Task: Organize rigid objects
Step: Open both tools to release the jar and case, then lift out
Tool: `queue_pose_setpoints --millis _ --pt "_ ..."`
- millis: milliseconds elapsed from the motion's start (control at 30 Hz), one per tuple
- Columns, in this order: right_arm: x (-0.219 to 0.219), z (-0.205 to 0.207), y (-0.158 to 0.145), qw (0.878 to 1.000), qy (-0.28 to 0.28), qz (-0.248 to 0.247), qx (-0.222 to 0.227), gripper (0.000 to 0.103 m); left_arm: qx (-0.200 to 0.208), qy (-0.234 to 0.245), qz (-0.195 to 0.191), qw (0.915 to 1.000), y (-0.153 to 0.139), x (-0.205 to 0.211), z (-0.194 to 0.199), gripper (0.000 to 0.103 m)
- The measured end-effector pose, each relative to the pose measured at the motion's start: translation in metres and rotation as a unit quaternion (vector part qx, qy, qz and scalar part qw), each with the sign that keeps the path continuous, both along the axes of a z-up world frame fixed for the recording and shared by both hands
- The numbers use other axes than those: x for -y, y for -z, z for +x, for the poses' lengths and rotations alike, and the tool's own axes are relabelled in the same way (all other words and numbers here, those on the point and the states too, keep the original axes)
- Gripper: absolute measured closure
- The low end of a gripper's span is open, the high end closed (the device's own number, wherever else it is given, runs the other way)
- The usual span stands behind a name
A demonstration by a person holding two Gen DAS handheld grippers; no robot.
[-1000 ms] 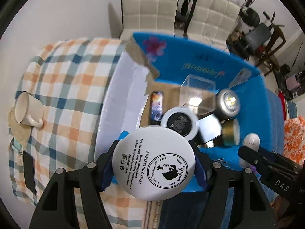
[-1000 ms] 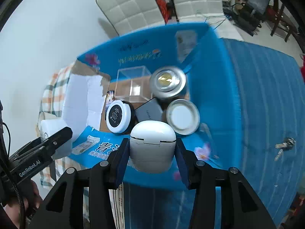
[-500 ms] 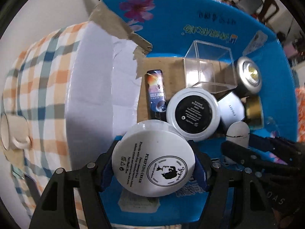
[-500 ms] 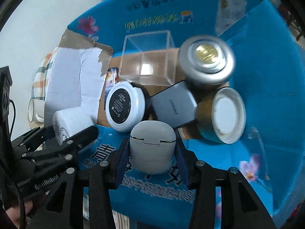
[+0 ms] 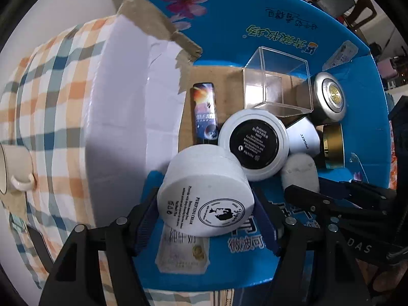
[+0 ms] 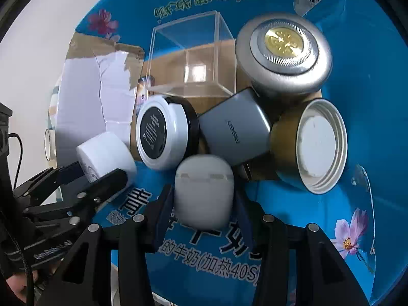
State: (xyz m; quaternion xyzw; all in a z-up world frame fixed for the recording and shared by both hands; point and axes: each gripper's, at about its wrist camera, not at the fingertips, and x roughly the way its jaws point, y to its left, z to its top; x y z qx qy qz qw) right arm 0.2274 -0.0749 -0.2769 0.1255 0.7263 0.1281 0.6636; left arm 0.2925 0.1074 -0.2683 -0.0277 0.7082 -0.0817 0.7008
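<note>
My left gripper (image 5: 205,204) is shut on a white cream jar (image 5: 204,191) with black print on its lid. It holds the jar low inside the blue cardboard box (image 5: 255,25), against the near wall and next to a black-topped white jar (image 5: 255,142). My right gripper (image 6: 204,204) is shut on a white earbud case (image 6: 204,196), down among the box's contents and just in front of a grey charger (image 6: 234,130). In the right wrist view the left gripper (image 6: 76,183) and its jar (image 6: 107,155) show at the left.
The box (image 6: 369,76) also holds a clear plastic cube (image 5: 275,81), a silver tin with a gold centre (image 5: 329,99), a gold jar (image 5: 334,145) and a small printed tube (image 5: 205,112). A mug (image 5: 15,170) stands on the checked tablecloth (image 5: 51,89) to the left.
Both grippers have come down into the box with their loads. The contents now look larger and closer, and the earbud case has reached the charger and jars.
</note>
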Motion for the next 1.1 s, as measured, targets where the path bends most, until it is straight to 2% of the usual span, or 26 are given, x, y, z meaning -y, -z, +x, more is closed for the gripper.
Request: queue_pose_setpoints --millis 200,233,267,333,367,433,467,500,533,800,967,1100 --pt "0.005 -0.005 -0.011 1.0 0.003 -0.026 0.012 0.049 0.013 -0.017 0.006 0.9998 -0.017 -0.007 -0.01 0.035" --pt "0.007 -0.006 -0.016 0.999 0.007 -0.035 0.019 0.046 0.017 -0.018 0.007 0.9997 -0.019 -0.007 -0.011 0.031" --pt "0.01 -0.007 -0.022 0.999 0.01 -0.044 0.026 0.044 0.022 -0.021 0.006 0.9995 -0.024 -0.008 -0.013 0.021" --pt "0.015 -0.011 -0.033 0.996 0.014 -0.075 0.043 0.038 0.036 -0.028 0.009 0.9989 -0.033 -0.01 -0.016 0.013" --pt "0.017 -0.011 -0.039 0.994 0.017 -0.09 0.054 0.036 0.042 -0.031 0.011 0.9986 -0.038 -0.01 -0.019 0.013" --pt "0.021 -0.015 -0.051 0.988 0.024 -0.131 0.072 0.024 0.048 -0.034 0.017 0.9981 -0.045 -0.011 -0.021 0.011" --pt "0.023 -0.016 -0.055 0.987 0.027 -0.14 0.08 0.019 0.054 -0.035 0.022 0.9977 -0.05 -0.012 -0.024 0.003" --pt "0.026 -0.018 -0.061 0.984 0.031 -0.152 0.089 0.011 0.058 -0.036 0.022 0.9974 -0.052 -0.012 -0.026 0.0" --pt "0.028 -0.02 -0.067 0.981 0.034 -0.166 0.098 0.009 0.066 -0.039 0.023 0.9967 -0.058 -0.013 -0.029 0.0" --pt "0.032 -0.045 -0.118 0.972 0.031 -0.183 0.142 0.009 0.111 -0.039 0.029 0.9926 -0.103 -0.006 -0.045 0.0" --pt "0.038 -0.071 -0.157 0.969 0.03 -0.178 0.17 0.009 0.158 -0.029 0.053 0.9857 -0.144 0.004 -0.065 0.0" --pt "0.04 -0.092 -0.183 0.964 0.028 -0.179 0.193 0.009 0.189 -0.034 0.051 0.9801 -0.176 0.007 -0.083 0.0"
